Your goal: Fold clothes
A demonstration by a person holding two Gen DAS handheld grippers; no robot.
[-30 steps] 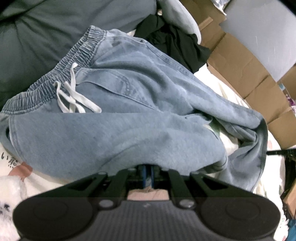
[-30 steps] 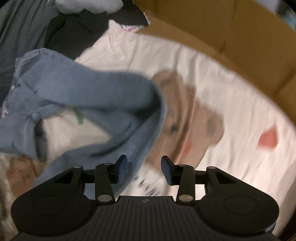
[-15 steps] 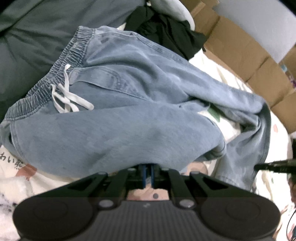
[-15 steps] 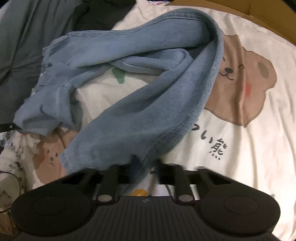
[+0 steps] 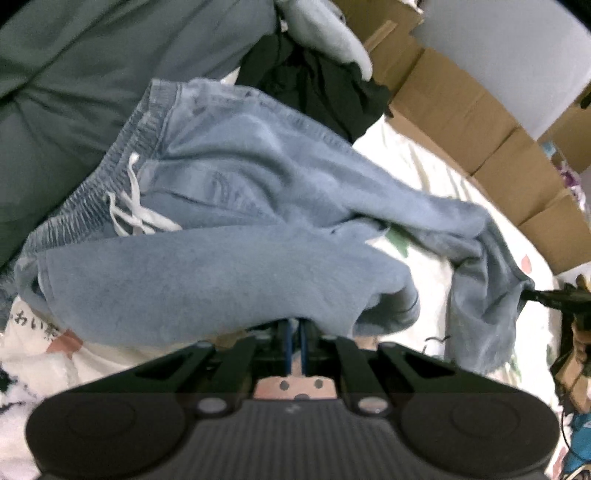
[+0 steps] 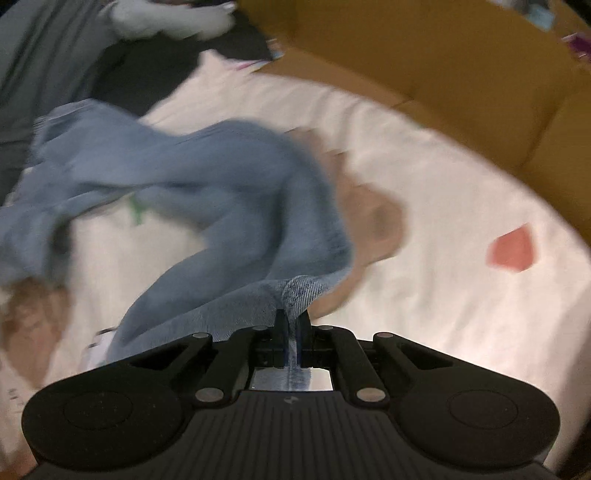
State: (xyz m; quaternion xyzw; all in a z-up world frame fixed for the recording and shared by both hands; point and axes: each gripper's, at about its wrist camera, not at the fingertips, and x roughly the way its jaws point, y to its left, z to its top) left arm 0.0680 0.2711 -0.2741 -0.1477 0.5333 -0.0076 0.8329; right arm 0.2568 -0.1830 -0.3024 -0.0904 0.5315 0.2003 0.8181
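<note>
The light-blue denim drawstring trousers sprawl crumpled on the bear-print white bedsheet. My left tongs pinch one leg, my right tongs clamp the hem. I judge a leg-fold underway; next comes laying leg on leg.

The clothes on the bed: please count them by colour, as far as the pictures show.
Light blue denim pants: 1
Black garment: 1
Grey-green fabric: 1
Pale grey garment: 1
Total: 4 (the pile at the back may hide more)
</note>
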